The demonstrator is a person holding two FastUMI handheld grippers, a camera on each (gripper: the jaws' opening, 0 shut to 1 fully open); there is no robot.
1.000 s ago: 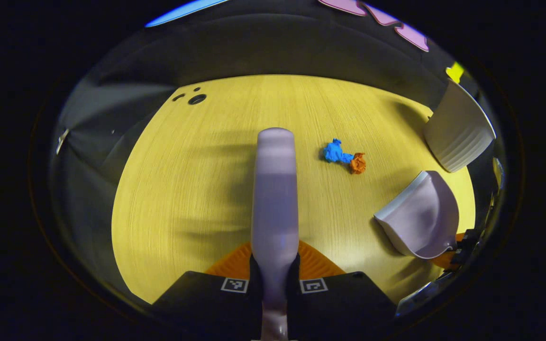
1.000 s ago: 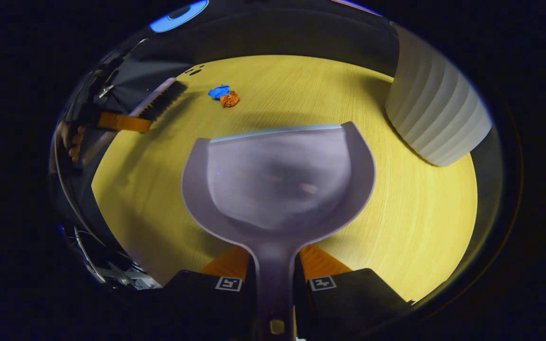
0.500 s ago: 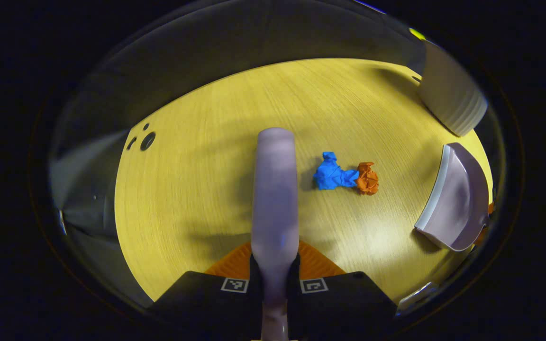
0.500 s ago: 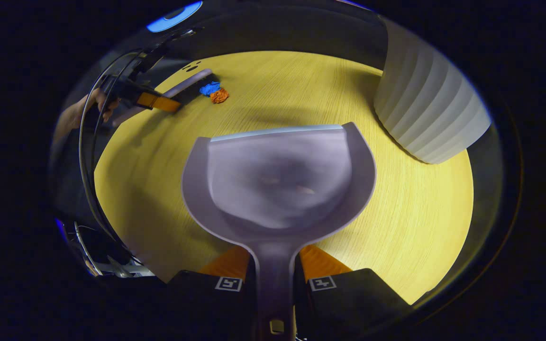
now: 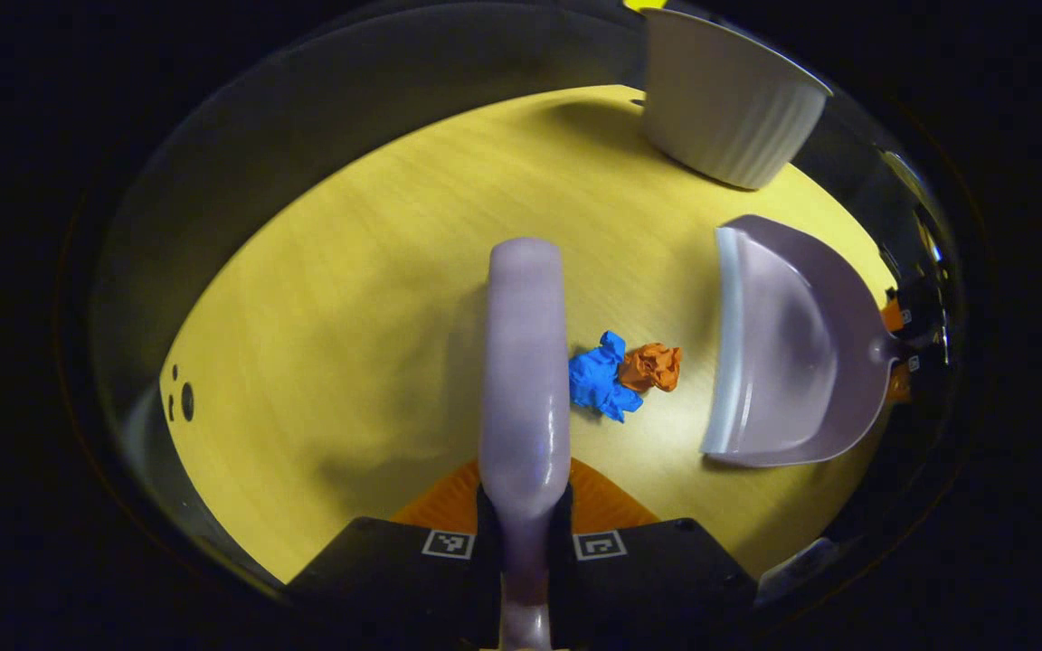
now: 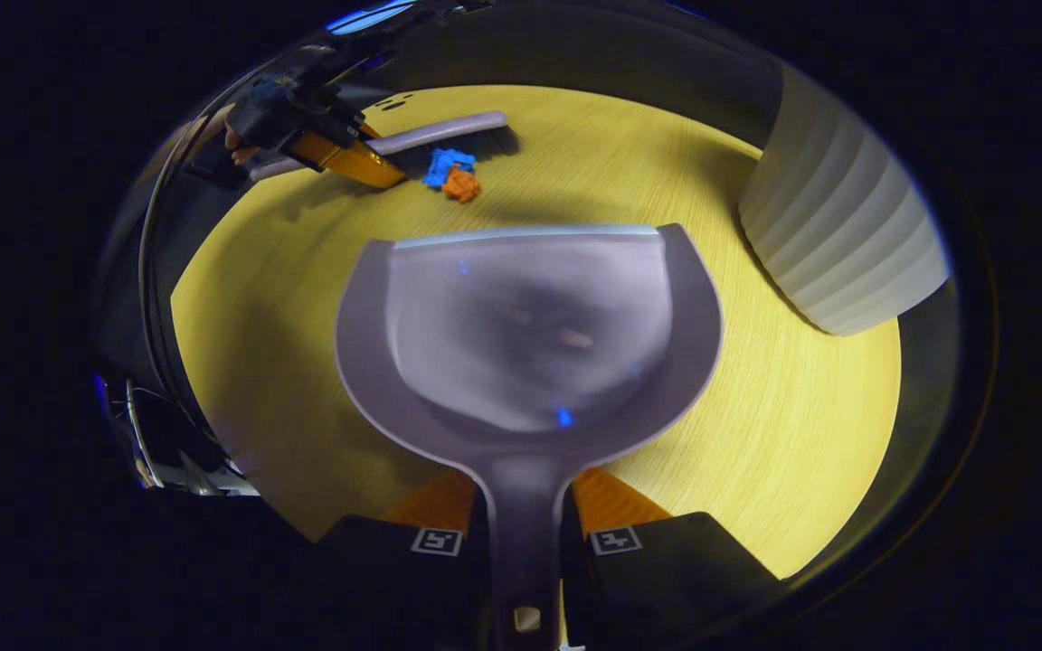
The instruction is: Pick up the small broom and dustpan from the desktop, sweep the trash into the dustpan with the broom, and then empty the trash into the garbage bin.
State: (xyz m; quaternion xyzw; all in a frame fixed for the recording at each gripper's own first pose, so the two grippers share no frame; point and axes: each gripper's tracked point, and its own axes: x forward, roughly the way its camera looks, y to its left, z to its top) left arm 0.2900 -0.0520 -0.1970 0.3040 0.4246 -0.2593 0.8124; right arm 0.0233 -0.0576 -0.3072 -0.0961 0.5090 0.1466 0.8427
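Note:
My left gripper [image 5: 524, 511] is shut on the handle of the pale lilac broom [image 5: 525, 362], which runs straight ahead over the yellow wooden desktop [image 5: 349, 298]. Just right of the broom lie a blue paper wad [image 5: 601, 378] and an orange paper wad [image 5: 653, 366], touching each other. Right of them the lilac dustpan [image 5: 788, 353] faces the wads with its lip. My right gripper [image 6: 523, 529] is shut on the dustpan [image 6: 530, 334] handle. Beyond its lip the right gripper view shows the wads [image 6: 450, 174], the broom [image 6: 449, 131] behind them and the left gripper [image 6: 322, 136].
A white ribbed garbage bin [image 5: 724, 104] stands on the desktop beyond the dustpan; it is at the right in the right gripper view [image 6: 847, 235]. Small dark holes [image 5: 182, 398] mark the desktop near its left edge. A hand [image 6: 232, 140] holds the left gripper.
The broom has swung round and come close beside the blue wad. The dustpan has turned its lip toward the wads and moved nearer to them.

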